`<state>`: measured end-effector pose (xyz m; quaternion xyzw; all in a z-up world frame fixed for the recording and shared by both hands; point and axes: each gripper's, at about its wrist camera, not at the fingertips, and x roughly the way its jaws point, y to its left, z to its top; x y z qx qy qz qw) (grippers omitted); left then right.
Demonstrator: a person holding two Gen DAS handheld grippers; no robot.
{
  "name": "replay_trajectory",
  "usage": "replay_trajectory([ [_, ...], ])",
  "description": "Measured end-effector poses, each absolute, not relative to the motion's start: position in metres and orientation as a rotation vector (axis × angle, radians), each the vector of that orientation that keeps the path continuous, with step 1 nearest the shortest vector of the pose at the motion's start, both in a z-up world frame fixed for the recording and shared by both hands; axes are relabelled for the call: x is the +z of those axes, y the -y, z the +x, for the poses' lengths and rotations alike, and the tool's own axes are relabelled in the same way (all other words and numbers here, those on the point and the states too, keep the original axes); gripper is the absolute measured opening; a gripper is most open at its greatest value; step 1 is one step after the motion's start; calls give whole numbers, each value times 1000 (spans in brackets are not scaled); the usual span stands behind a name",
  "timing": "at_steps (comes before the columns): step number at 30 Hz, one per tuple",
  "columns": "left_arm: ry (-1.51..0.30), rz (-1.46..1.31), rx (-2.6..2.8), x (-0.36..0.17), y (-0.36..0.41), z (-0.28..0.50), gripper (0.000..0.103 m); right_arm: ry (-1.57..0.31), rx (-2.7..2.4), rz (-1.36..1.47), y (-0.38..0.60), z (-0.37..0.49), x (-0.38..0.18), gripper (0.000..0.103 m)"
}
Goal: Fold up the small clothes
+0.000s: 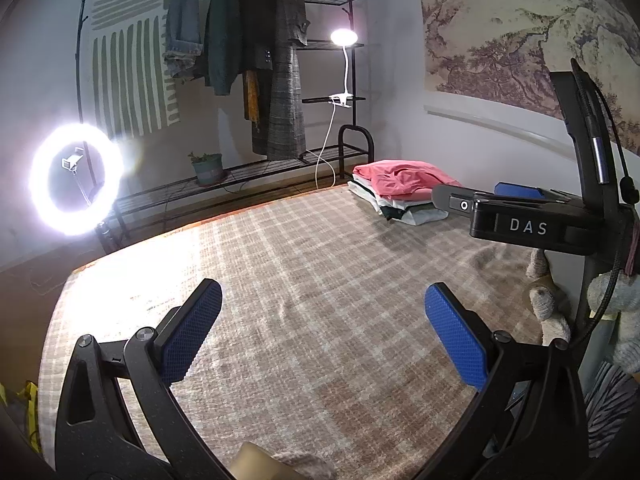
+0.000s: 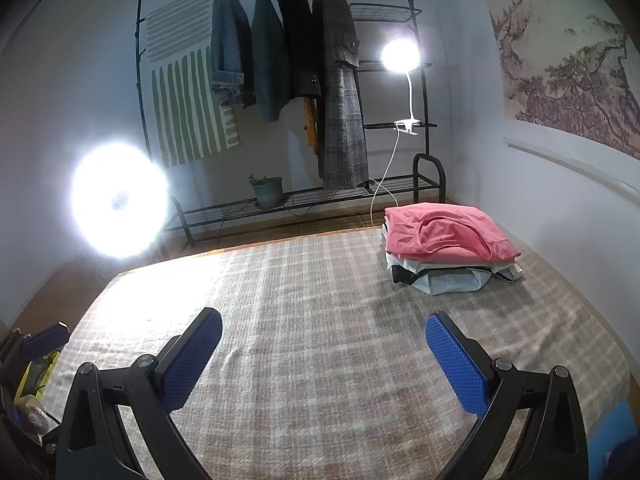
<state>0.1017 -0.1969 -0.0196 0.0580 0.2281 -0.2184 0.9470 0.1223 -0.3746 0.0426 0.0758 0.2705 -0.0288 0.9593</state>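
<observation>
A stack of folded small clothes [image 1: 400, 196] [image 2: 444, 252] rests at the far right of the plaid blanket [image 1: 280, 280] [image 2: 300, 300], with a pink garment [image 1: 404, 180] [image 2: 444, 228] on top. My left gripper [image 1: 322, 328] hovers open over bare blanket, nothing between its blue pads. My right gripper [image 2: 324, 356] is open too, over the blanket and well short of the stack. In the left wrist view the right gripper's black body [image 1: 528, 220] marked "DAS" juts in from the right, beside the stack.
A bright ring light [image 1: 76, 180] [image 2: 120, 204] stands off the blanket's far left corner. Behind is a black clothes rack [image 1: 256, 60] [image 2: 300, 80] with hanging coats, a clip lamp [image 1: 344, 38] [image 2: 400, 56] and a potted plant [image 1: 208, 168] [image 2: 268, 192]. Plush toys [image 1: 548, 300] lie at the right edge.
</observation>
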Motion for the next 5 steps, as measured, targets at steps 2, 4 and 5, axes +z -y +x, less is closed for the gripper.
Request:
replay_trajectory([
  [2,-465,118,-433,-19,197,102,103,-551,-58,157,375,122,42,103],
  [4,-479,108,-430,-20,197,104,103,-555,-58,161,376,123,41,103],
  [5,-486,105,-423,-21,196,106,103,-556,-58,165,376,124,41,103],
])
